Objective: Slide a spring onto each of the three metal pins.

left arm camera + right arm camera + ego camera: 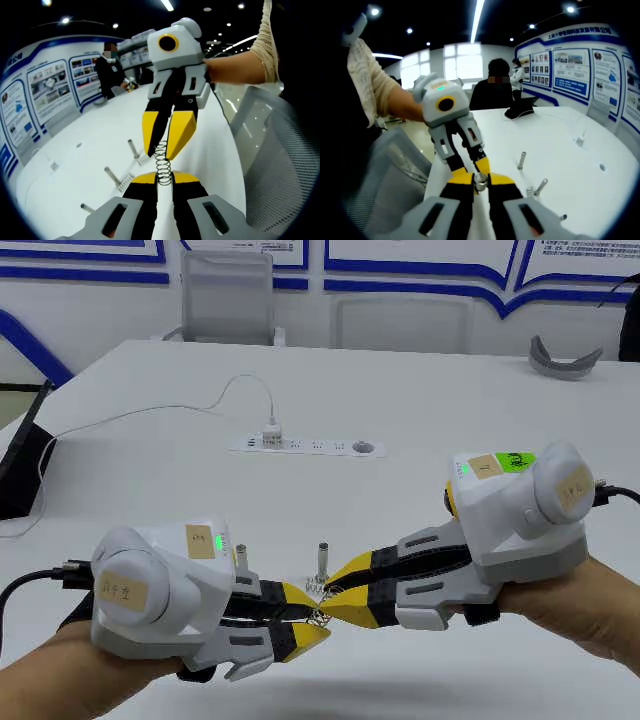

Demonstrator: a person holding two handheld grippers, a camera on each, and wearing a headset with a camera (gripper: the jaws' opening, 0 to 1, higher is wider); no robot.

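A small metal spring [162, 164] hangs above the white table, stretched between my two grippers. My left gripper [164, 178] is shut on its near end, and my right gripper [164, 149] pinches the other end from the opposite side. In the head view the yellow tips of the left gripper [310, 628] and the right gripper [326, 600] meet at the table's front. In the right gripper view the spring's round end [480, 181] sits between my right gripper's tips [480, 176]. Three upright metal pins stand beside them: one [132, 148], a second [110, 175], a third [85, 207]. Loose springs [142, 159] lie by two pins.
A white power strip [305, 445] with a charger and cable lies mid-table. A black device [20, 460] sits at the left edge, a grey band-shaped object [565, 358] at the far right. Chairs [228, 295] stand behind the table. A person [497, 85] sits at the far end.
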